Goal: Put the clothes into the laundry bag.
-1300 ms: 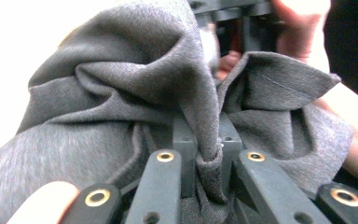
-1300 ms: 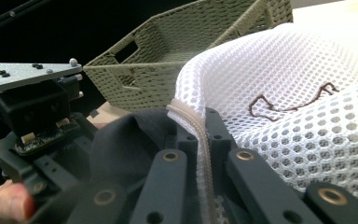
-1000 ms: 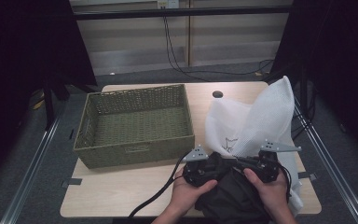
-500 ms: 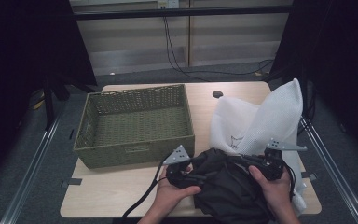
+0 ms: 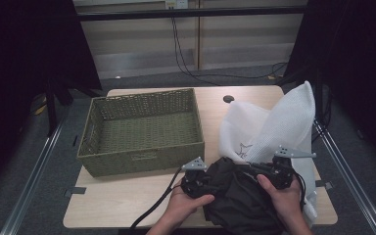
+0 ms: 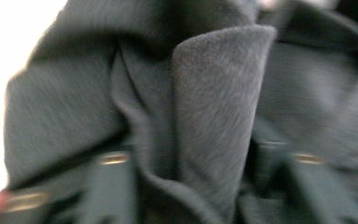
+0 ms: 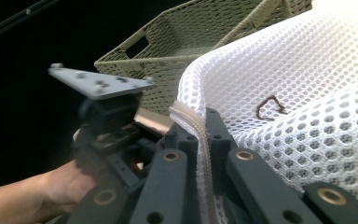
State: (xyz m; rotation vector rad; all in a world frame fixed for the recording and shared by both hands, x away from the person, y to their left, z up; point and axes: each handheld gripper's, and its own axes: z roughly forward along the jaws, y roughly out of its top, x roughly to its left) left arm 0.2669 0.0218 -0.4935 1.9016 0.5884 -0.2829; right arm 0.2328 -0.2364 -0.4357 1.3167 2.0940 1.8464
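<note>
While the right gripper [image 7: 204, 140] is clamping the zippered rim of the white mesh bag [image 7: 307, 93] at the table's [image 5: 127, 200] near right, the left gripper [image 5: 196, 181] is working at the dark garment [image 5: 240, 196] bunched in front of the person. Its jaws have just been closing, with a fold of the dark cloth [image 6: 214, 116] standing between them; whether the pads are already biting, I cannot tell, as that close view is blurring. They seem to be stuffing the garment into the bag, so next the left needs a firm pinch and a push toward the held-open mouth. The mouth itself is hiding behind the cloth. The woven basket [image 5: 142, 129] is sitting aside.
</note>
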